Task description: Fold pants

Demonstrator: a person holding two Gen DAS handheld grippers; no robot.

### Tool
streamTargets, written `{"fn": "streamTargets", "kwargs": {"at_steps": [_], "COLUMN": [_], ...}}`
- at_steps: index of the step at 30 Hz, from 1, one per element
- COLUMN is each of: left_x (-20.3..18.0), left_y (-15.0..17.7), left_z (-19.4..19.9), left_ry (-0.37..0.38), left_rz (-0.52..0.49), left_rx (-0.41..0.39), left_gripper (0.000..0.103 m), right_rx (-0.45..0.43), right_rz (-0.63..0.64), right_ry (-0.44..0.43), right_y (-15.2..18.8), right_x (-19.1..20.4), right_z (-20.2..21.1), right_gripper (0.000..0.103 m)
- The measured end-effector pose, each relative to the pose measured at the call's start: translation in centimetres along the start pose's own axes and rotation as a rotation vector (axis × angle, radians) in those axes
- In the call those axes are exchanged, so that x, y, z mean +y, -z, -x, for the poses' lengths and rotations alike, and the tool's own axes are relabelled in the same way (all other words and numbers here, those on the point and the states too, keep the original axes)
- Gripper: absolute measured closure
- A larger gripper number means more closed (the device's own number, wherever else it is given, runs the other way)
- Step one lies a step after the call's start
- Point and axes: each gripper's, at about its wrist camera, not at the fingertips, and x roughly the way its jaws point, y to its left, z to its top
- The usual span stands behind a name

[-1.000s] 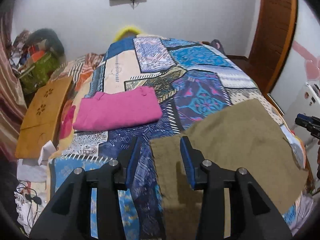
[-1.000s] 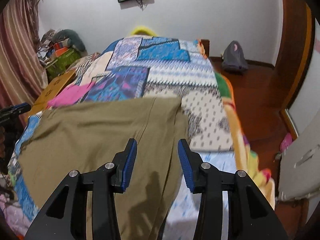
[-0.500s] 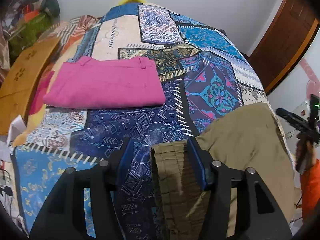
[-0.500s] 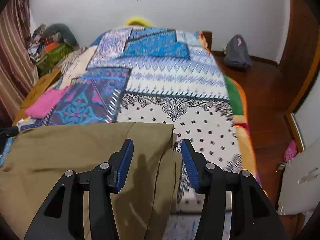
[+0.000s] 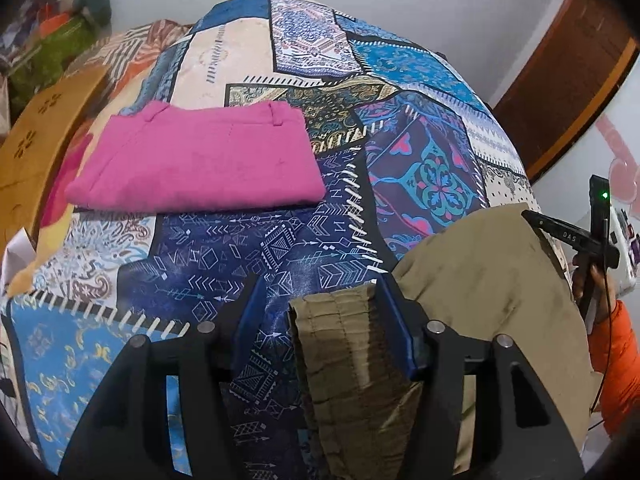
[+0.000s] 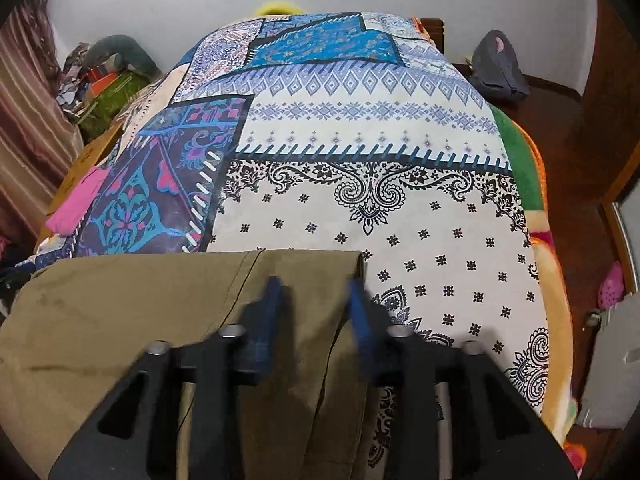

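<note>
olive pants [image 5: 492, 280] spread at the near end of a bed with a patchwork bedspread [image 5: 280, 248], both hand-held grippers at their near corners.

in the left view the left hand-held gripper [image 5: 324, 324] stands wide, the ribbed waistband corner between its blue pads, touching only the right-hand one; the pants run off the lower right of the frame. in the right view the right hand-held gripper [image 6: 314, 312] is motion-blurred, its jaws apart over the pants' upper right corner, contact unclear. folded pink pants [image 5: 196, 164] lie upper left, well apart.
</note>
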Motion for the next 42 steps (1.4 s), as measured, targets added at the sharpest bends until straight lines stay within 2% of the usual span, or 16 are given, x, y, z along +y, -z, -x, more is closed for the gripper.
{"fn": "streamTargets", "kwargs": {"at_steps": [6, 8, 12, 15, 18, 22, 25, 28, 31, 33, 35, 37, 42], "left_x": [-0.8, -1.1, -1.3, -1.4, -0.8, -0.5, -0.7, -1.1, -1.4, -1.7, -2.0, -2.4, -3.9], "left_y": [0.4, 0.6, 0.7, 0.6, 0.4, 0.7, 1.7, 2.9, 4.9, 6.2, 7.8, 9.2, 12.5], "left_z": [-0.1, -0.3, -0.7, -0.8, 0.6, 3.9, 6.9, 9.3, 12.0, 13.1, 14.0, 14.2, 12.9], "left_ry": [-0.091, -0.138, -0.187, -0.263, -0.254, -0.244, -0.221, -0.204, -0.173, -0.153, -0.122, -0.102, -0.026], "left_rz": [-0.051, -0.079, -0.094, -0.126, -0.098, -0.075, -0.058, -0.041, -0.021, -0.010, 0.012, 0.023, 0.038], "left_rx": [-0.028, -0.038, -0.045, -0.048, -0.051, -0.093, -0.111, -0.131, -0.155, -0.159, -0.163, -0.158, -0.082], "left_gripper": [0.044, 0.044, 0.044, 0.044, 0.044, 0.044, 0.043, 0.034, 0.029, 0.027, 0.026, 0.023, 0.022], "right_rx": [-0.049, -0.045, -0.027, -0.009, -0.026, -0.086, -0.138, -0.186, -0.229, -0.252, -0.266, -0.271, -0.239], "right_rz": [0.076, 0.105, 0.126, 0.136, 0.121, 0.154, 0.188, 0.197, 0.208, 0.216, 0.221, 0.230, 0.237], "right_ry": [0.095, 0.125, 0.167, 0.183, 0.187, 0.173, 0.168, 0.136, 0.100, 0.082, 0.063, 0.056, 0.032], "right_y": [0.3, 0.3, 0.0, -0.3, -0.6, -0.2, 0.3, 1.4, 2.7, 3.9, 5.3, 6.9, 10.2], "right_x": [1.0, 1.2, 1.4, 1.8, 2.0, 3.5, 5.2, 7.0, 8.9, 10.1, 11.4, 12.6, 14.4], "right_z": [0.7, 0.5, 0.1, 0.4, 2.2, 6.4, 9.7, 12.9, 15.5, 16.8, 17.7, 18.1, 17.5], "right_gripper": [0.096, 0.096, 0.096, 0.096, 0.090, 0.071, 0.070, 0.069, 0.060, 0.059, 0.058, 0.052, 0.048]}}
